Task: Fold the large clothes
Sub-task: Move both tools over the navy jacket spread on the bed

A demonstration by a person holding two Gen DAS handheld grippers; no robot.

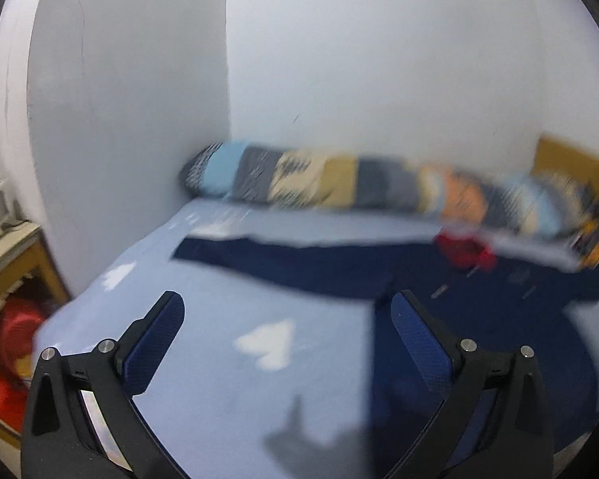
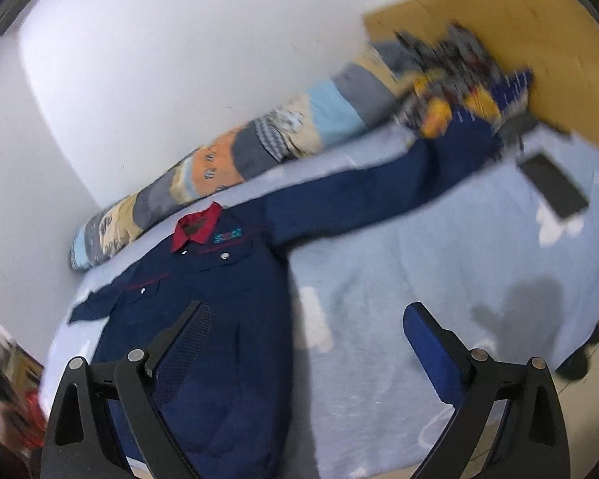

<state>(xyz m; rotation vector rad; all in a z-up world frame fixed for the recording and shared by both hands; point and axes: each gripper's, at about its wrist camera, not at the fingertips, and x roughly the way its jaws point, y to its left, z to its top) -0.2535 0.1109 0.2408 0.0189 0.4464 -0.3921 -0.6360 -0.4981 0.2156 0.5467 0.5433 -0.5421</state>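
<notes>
A navy work jacket (image 2: 227, 303) with a red collar (image 2: 197, 225) lies flat, front up, on a light blue bed sheet (image 2: 399, 299). Its sleeves are spread out to both sides. In the left wrist view the jacket (image 1: 479, 311) lies to the right, one sleeve (image 1: 267, 259) reaching left. My left gripper (image 1: 287, 311) is open and empty above the sheet (image 1: 227, 343), beside the jacket's left edge. My right gripper (image 2: 305, 323) is open and empty above the jacket's right edge. Both views are blurred.
A long patchwork bolster (image 1: 339, 181) lies along the white wall at the back of the bed. A black phone (image 2: 553, 187) lies on the sheet at the right near a wooden headboard (image 2: 531, 40). A wooden shelf with red things (image 1: 12, 319) stands left of the bed.
</notes>
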